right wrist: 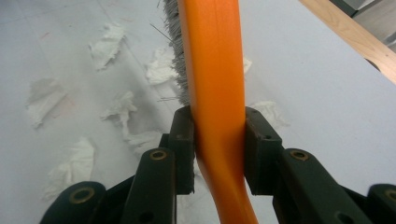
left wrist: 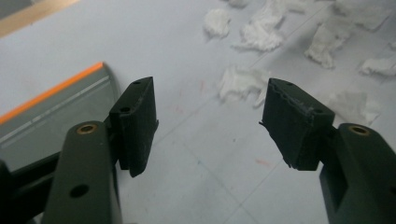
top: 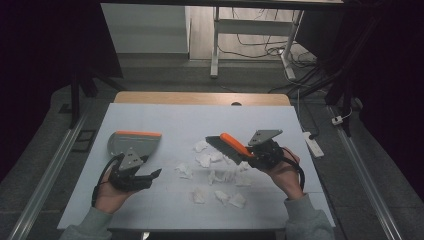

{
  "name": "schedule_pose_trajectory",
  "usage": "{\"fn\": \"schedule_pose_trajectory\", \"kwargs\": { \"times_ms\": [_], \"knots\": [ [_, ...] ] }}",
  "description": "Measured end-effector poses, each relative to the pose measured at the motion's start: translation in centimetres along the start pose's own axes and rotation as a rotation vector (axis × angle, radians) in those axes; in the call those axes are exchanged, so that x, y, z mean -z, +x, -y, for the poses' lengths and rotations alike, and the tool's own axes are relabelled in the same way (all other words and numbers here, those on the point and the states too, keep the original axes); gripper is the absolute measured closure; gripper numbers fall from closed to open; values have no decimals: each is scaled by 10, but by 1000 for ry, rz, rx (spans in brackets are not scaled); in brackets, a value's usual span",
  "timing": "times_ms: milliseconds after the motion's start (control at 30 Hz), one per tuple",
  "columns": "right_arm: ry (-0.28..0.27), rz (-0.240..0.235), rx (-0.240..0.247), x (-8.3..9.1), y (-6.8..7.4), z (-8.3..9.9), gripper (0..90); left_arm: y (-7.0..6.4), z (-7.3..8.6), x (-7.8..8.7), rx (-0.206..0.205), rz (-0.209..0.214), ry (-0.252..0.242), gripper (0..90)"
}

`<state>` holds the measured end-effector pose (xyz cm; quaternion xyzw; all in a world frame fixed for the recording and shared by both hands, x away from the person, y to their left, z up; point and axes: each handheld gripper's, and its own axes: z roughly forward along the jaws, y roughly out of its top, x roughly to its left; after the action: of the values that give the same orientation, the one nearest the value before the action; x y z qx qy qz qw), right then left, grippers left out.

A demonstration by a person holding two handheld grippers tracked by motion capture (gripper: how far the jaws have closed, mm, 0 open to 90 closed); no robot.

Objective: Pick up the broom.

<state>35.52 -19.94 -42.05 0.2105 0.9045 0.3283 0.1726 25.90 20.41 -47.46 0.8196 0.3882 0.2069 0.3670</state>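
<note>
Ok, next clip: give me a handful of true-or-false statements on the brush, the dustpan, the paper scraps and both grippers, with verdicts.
1. The right gripper is shut on the brush. True.
2. The left gripper grips the dustpan. False: its jaws stand open with nothing between them, and the dustpan lies on the table beside it.
3. The paper scraps already lie inside the dustpan. False: they are scattered on the table between the two grippers.
4. The brush handle is orange. True.
5. The brush lies flat on the table, unheld. False: it is held, with its bristles over the scraps.
</note>
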Motion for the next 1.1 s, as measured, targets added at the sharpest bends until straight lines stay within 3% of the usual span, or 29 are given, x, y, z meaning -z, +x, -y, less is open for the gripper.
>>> {"fn": "schedule_pose_trajectory", "kwargs": {
  "times_ms": [300, 767, 1000, 1100],
  "knots": [
    [5, 37, -51, 3, -7, 10, 685, 6, 15, -1, 42, -6, -7, 356],
    [-23, 84, -105, 14, -23, 15, 686, 5, 20, -8, 37, 19, -1, 358],
    [1, 111, -159, 10, -46, 9, 687, 8, 20, -8, 43, 21, -3, 358],
    [43, 116, -168, 7, -62, 5, 690, 9, 21, -9, 45, 23, 7, 358]
  ]
}}
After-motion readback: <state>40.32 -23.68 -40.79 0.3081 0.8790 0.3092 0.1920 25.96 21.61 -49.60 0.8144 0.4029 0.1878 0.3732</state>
